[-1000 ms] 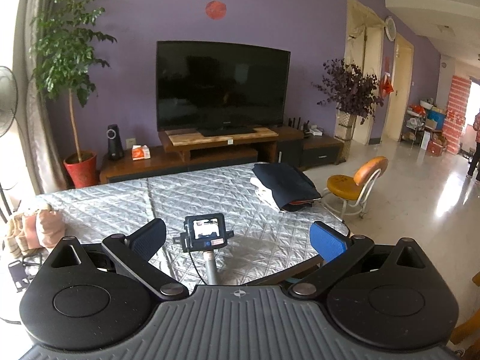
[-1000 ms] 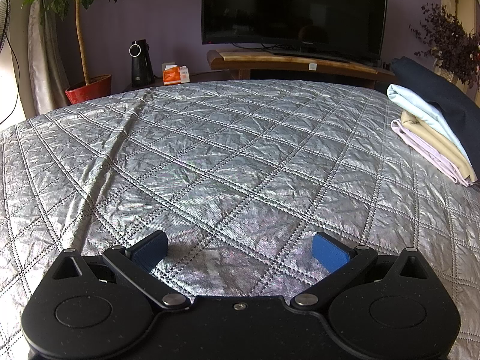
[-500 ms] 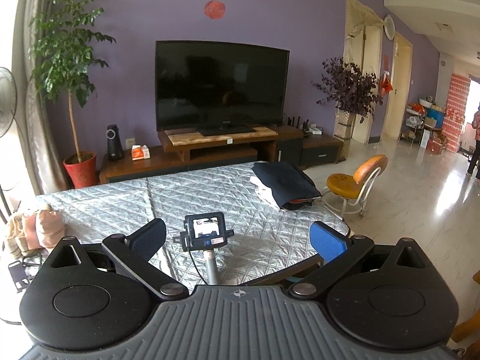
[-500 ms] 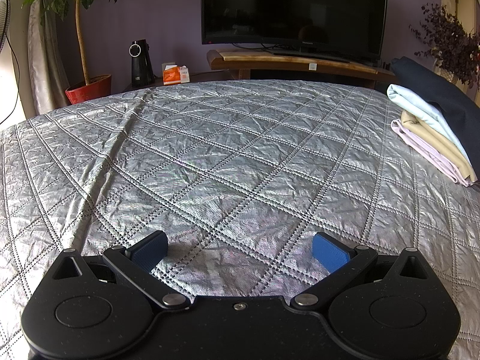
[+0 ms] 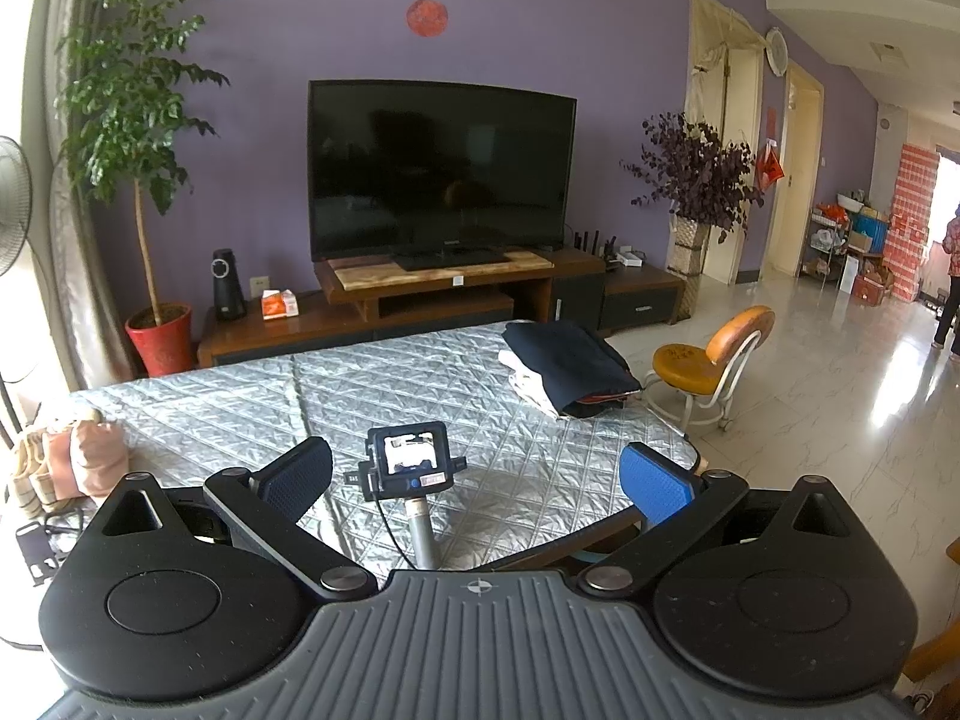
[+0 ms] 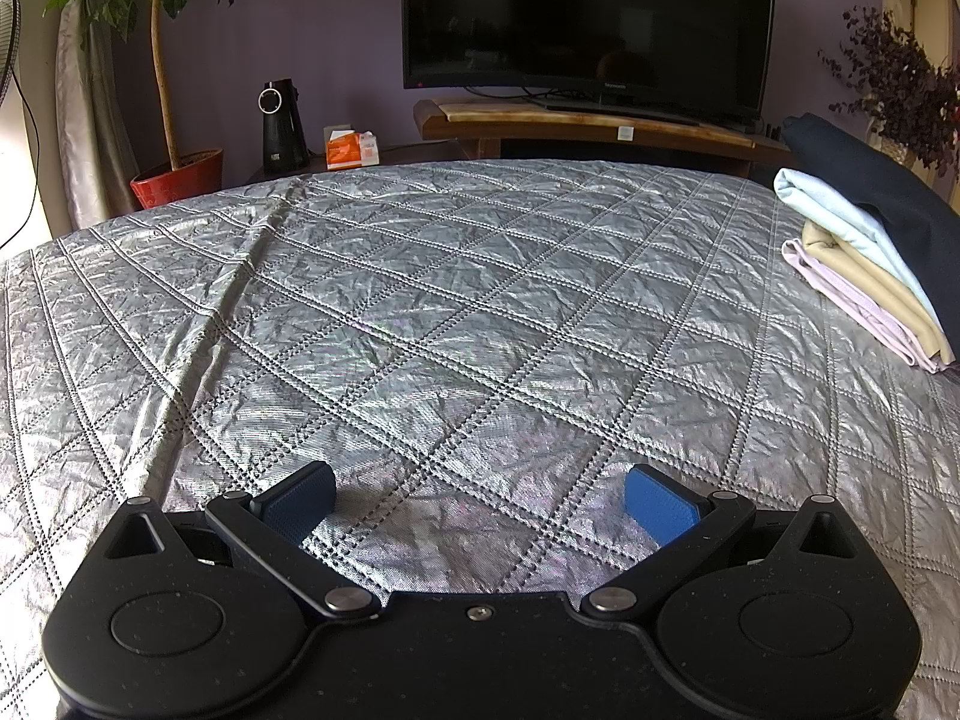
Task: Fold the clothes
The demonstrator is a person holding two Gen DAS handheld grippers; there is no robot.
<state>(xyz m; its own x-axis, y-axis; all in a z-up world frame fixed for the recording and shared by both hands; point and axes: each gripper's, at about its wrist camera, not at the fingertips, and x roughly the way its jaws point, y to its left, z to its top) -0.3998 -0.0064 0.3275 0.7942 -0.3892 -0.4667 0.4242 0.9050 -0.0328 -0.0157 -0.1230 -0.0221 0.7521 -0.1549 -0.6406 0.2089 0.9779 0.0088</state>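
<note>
Left gripper (image 5: 477, 471) was held up high and back from the surface (image 5: 240, 414), fingers spread wide, nothing between them. Right gripper (image 6: 480, 495) sat low over the silver quilted cover (image 6: 420, 312), fingers also wide apart and empty, pads just above or maybe touching the cover; couldn't tell which.

Stack of folded clothes (image 5: 564, 369) lay at the far right end of the surface, well apart from both pairs of fingers. In the right wrist view the stack (image 6: 864, 264) was off to the right and ahead of the right-hand pad (image 6: 660, 501), with bare cover between.

Left wrist view showed the dark navy garment (image 5: 570, 354) on top, pale layers under it at the left edge, something reddish peeking out at the near bottom edge. Right wrist view showed the layers better: light blue (image 6: 834, 210), tan, then lilac at the bottom, navy draped over the right side.

Only the left wrist view showed a small camera on a pole (image 5: 411, 462) standing between its fingers at the near edge, a second pile of pinkish and beige cloth (image 5: 72, 462) at the left, an orange chair (image 5: 708, 360) beside the stack, and a person (image 5: 951, 276) far down the hall. Both views showed the TV (image 5: 441, 168) and potted tree (image 5: 138, 138).
</note>
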